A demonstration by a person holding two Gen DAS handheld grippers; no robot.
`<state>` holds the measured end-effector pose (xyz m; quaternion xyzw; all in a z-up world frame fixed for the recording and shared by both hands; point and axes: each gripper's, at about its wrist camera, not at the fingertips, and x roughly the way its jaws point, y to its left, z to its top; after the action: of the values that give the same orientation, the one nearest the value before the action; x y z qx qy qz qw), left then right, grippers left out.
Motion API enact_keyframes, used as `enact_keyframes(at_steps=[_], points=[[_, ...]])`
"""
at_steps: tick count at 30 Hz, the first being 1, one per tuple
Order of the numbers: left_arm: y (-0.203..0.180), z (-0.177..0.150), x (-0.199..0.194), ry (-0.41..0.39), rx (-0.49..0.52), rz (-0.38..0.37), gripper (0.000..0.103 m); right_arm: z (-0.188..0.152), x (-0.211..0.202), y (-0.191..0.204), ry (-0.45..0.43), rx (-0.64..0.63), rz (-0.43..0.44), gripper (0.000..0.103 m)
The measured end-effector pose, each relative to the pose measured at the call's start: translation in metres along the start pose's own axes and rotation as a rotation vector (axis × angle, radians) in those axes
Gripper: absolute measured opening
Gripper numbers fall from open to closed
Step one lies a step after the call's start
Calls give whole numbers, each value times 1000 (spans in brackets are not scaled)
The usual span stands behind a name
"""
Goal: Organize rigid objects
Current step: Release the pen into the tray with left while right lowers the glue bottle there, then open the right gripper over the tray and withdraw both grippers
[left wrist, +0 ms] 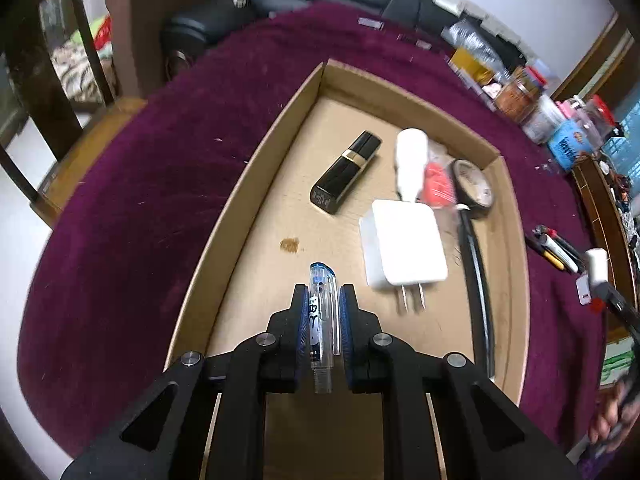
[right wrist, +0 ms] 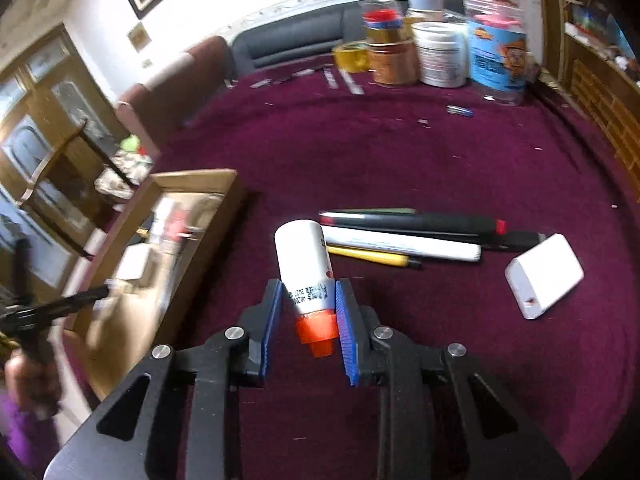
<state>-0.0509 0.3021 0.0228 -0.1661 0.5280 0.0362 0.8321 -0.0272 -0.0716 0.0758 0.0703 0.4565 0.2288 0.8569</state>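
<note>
My left gripper [left wrist: 322, 294] is shut on a clear blue-capped pen [left wrist: 321, 320] and holds it over the cardboard tray [left wrist: 256, 196]. In the tray lie a black lipstick [left wrist: 346, 172], a white charger [left wrist: 402, 248], a white bottle [left wrist: 410, 164] with a red object, a tape roll [left wrist: 474, 188] and a black strip [left wrist: 478, 292]. My right gripper [right wrist: 308, 294] is shut on a white bottle with an orange cap [right wrist: 306, 268], held above the purple cloth. The tray [right wrist: 192, 232] is to its left.
Several pens [right wrist: 404, 236] and a white power adapter [right wrist: 544, 274] lie on the purple cloth [right wrist: 400, 152] beyond the right gripper. Jars and tubs [right wrist: 440, 56] stand at the table's far edge. A sofa and wooden chairs surround the table.
</note>
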Motion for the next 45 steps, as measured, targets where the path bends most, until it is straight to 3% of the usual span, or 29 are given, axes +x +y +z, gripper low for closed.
enact_keyframes(at_steps=[8, 11, 13, 16, 18, 26, 31, 36, 39, 42, 45], points=[[-5, 44, 20, -11, -26, 27, 12, 4, 21, 73, 77, -69, 161, 24], [4, 50, 22, -15, -73, -14, 13, 3, 34, 99, 101, -108, 174, 24], [6, 44, 15, -12, -78, -29, 19, 1, 45, 117, 124, -137, 177, 24], [6, 24, -15, -73, -49, -58, 26, -3, 59, 133, 158, -168, 176, 24], [11, 10, -36, -118, -56, -84, 40, -6, 68, 140, 182, -185, 169, 24], [40, -35, -96, -263, -127, -139, 54, -1, 119, 166, 285, -192, 69, 24], [48, -49, -106, -300, -137, -132, 54, 3, 142, 179, 330, -157, 80, 24], [50, -53, -104, -301, -148, -124, 54, 13, 155, 197, 314, -189, 53, 24], [50, -56, -103, -294, -153, -119, 58, 19, 151, 194, 291, -162, 83, 24], [46, -59, -101, -288, -154, -106, 64, 25, 122, 181, 223, -153, 118, 24], [33, -62, -99, -280, -132, -96, 64, 29, 77, 162, 103, -172, 91, 32]])
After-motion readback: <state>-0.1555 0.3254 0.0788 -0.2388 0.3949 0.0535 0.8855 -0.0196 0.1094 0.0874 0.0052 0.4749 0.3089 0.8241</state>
